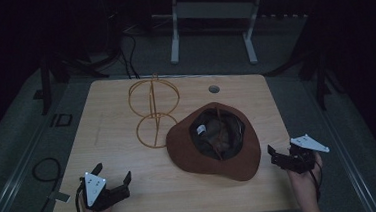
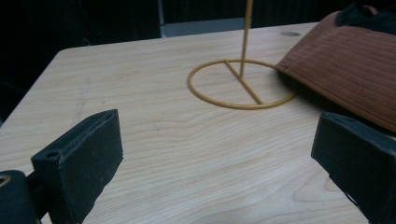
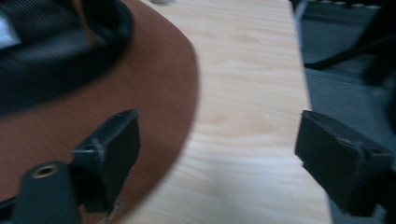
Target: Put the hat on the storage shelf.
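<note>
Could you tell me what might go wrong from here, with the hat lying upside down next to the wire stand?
The brown hat lies with its brim against the base ring of the gold wire stand, so lifting it carelessly could tip the light stand. The right hand-held gripper, open at the brim's edge, may pinch only soft brim, and the hat could sag or slip. The left hand-held gripper is open and far off, too late to steady anything.

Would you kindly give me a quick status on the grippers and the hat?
Both hand-held grippers open, empty: left, right. Hat upside down on table, right gripper beside its brim. Wire stand upright behind it, touching brim.
</note>
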Tool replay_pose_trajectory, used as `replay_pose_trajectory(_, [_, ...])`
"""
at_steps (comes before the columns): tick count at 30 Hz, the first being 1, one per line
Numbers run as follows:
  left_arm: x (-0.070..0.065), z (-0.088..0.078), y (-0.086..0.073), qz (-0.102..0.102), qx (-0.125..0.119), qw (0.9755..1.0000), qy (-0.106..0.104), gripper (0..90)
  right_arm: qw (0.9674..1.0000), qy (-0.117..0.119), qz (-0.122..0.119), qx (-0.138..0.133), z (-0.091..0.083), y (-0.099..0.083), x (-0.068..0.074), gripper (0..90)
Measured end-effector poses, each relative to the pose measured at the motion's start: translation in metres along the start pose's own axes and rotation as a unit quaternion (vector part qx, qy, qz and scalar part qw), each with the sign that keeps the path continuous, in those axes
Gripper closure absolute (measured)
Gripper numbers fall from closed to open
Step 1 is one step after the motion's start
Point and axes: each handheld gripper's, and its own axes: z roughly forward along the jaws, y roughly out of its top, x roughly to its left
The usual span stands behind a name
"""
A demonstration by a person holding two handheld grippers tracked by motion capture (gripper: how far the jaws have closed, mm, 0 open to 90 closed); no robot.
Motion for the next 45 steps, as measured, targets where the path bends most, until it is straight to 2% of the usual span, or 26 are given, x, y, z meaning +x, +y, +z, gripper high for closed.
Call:
replay_pose_trajectory(2, [-0.001, 0.000, 0.000, 0.002, 0.001, 1.0000, -0.002, 2.6, 1.0000, 0.009, 0.002, -0.002, 0.000, 0.005, 0.001, 13.8])
replay_pose_trajectory(3, [-0.001, 0.000, 0.000, 0.002, 0.000, 1.0000, -0.006, 2.6, 0.9999, 0.008, -0.006, -0.007, 0.000, 0.015, 0.004, 13.8])
replay_pose_trajectory(6, [-0.004, 0.001, 0.000, 0.009, 0.005, 0.9999, -0.011, 2.6, 0.9997, 0.011, -0.011, -0.018, 0.000, 0.025, 0.008, 13.8])
replay_pose_trajectory(7, [-0.005, 0.001, 0.000, 0.012, 0.005, 0.9997, -0.019, 2.6, 0.9994, 0.015, -0.017, -0.024, 0.001, 0.035, 0.012, 13.8])
replay_pose_trajectory(9, [-0.006, 0.001, 0.000, 0.011, 0.007, 0.9995, -0.027, 2.6, 0.9993, 0.021, -0.017, -0.026, 0.002, 0.039, 0.013, 13.7])
replay_pose_trajectory(12, [-0.008, 0.002, 0.000, 0.010, 0.017, 0.9991, -0.038, 2.6, 0.9987, 0.028, -0.032, -0.028, 0.010, 0.056, 0.023, 13.7])
replay_pose_trajectory(17, [-0.010, 0.002, 0.001, 0.005, 0.025, 0.9985, -0.048, 2.6, 0.9982, 0.042, -0.032, -0.027, 0.021, 0.070, 0.031, 13.0])
replay_pose_trajectory(21, [-0.010, 0.003, 0.001, -0.008, 0.035, 0.9979, -0.055, 2.6, 0.9970, 0.065, -0.033, -0.025, 0.035, 0.084, 0.040, 12.6])
replay_pose_trajectory(24, [-0.011, 0.003, 0.002, -0.011, 0.040, 0.9974, -0.059, 2.6, 0.9978, 0.051, -0.041, -0.010, 0.043, 0.088, 0.045, 11.6])
replay_pose_trajectory(26, [-0.012, 0.003, 0.002, -0.007, 0.048, 0.9970, -0.060, 2.6, 0.9976, 0.062, -0.030, 0.012, 0.058, 0.092, 0.048, 11.5])
replay_pose_trajectory(27, [-0.012, 0.003, 0.002, -0.007, 0.051, 0.9968, -0.062, 2.6, 0.9976, 0.062, -0.030, 0.012, 0.058, 0.092, 0.048, 11.5])
replay_pose_trajectory(29, [-0.014, 0.002, 0.002, -0.006, 0.052, 0.9964, -0.066, 2.6, 0.9971, 0.066, -0.026, 0.028, 0.073, 0.095, 0.051, 11.7])
replay_pose_trajectory(30, [-0.014, 0.002, 0.002, -0.006, 0.052, 0.9964, -0.066, 2.6, 0.9971, 0.066, -0.026, 0.028, 0.073, 0.095, 0.051, 11.7])
replay_pose_trajectory(33, [-0.016, 0.003, 0.003, -0.001, 0.055, 0.9959, -0.072, 2.6, 0.9960, 0.069, -0.037, 0.044, 0.090, 0.099, 0.056, 13.7])
replay_pose_trajectory(37, [-0.017, 0.003, 0.003, 0.002, 0.057, 0.9955, -0.075, 2.6, 0.9947, 0.076, -0.036, 0.060, 0.102, 0.099, 0.059, 14.9])
replay_pose_trajectory(38, [-0.017, 0.003, 0.003, 0.002, 0.057, 0.9955, -0.076, 2.6, 0.9936, 0.073, -0.036, 0.079, 0.110, 0.099, 0.061, 16.4])
replay_pose_trajectory(41, [-0.017, 0.003, 0.003, -0.001, 0.057, 0.9953, -0.078, 2.6, 0.9919, 0.062, -0.044, 0.102, 0.124, 0.096, 0.066, 18.0])
replay_pose_trajectory(45, [-0.016, 0.003, 0.003, -0.005, 0.058, 0.9953, -0.078, 2.6, 0.9902, 0.051, -0.058, 0.117, 0.136, 0.091, 0.072, 20.7])
